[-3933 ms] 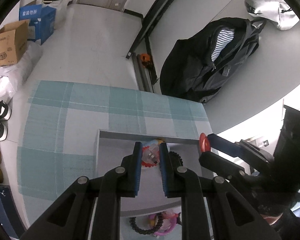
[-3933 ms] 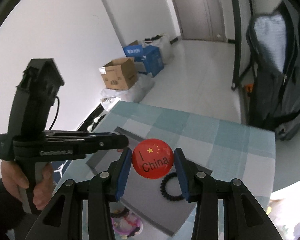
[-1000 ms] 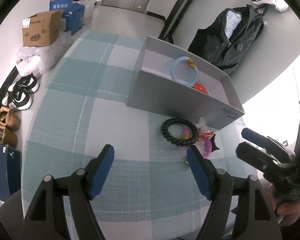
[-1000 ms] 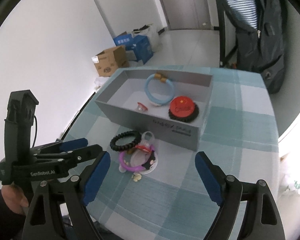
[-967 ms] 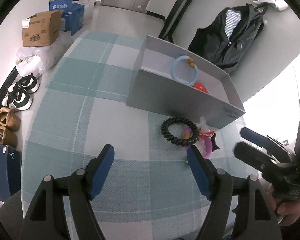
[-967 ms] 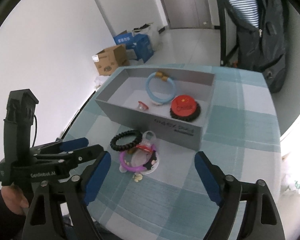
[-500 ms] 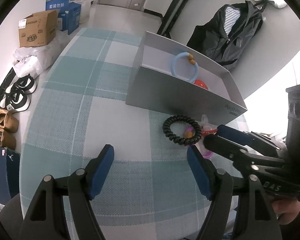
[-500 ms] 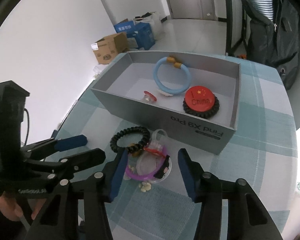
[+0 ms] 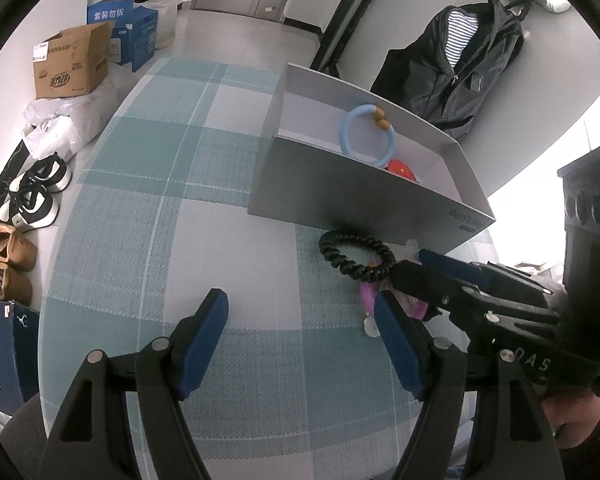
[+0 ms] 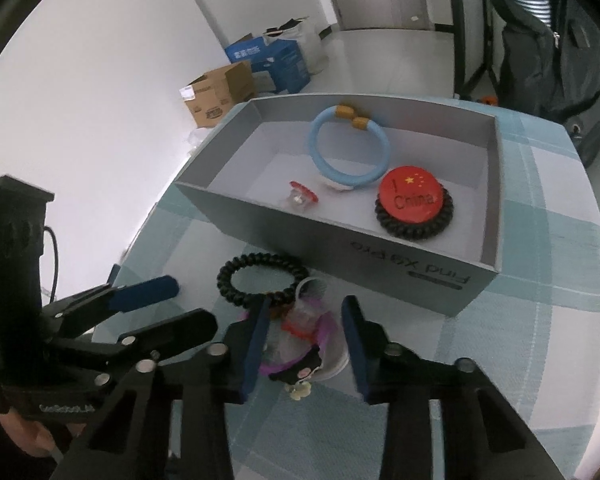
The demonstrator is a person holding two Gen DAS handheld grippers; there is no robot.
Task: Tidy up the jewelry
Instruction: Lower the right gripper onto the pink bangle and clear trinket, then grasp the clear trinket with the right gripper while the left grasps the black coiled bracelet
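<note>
A grey box [image 10: 420,264] stands on the checked cloth and holds a blue ring [image 10: 350,152], a red "I China" badge [image 10: 414,198] on a black coil tie, and a small red clip [image 10: 302,196]. In front of it lie a black coil hair tie [image 10: 260,276] and a pile with a purple bracelet [image 10: 296,336]. My right gripper [image 10: 304,320] is open, its fingers either side of that pile. My left gripper [image 9: 300,312] is open and empty above bare cloth, left of the pile. The box [image 9: 340,196], black tie [image 9: 356,256] and right gripper [image 9: 410,270] show in the left wrist view.
The checked tablecloth [image 9: 160,208] covers a round table. Cardboard boxes [image 9: 72,64] and shoes [image 9: 36,196] lie on the floor to the left. A black jacket [image 9: 460,60] hangs behind the box.
My right gripper has dropped and moved forward over the pile, its jaws narrowing around it. The left gripper has stayed open, shifting slightly closer to the table.
</note>
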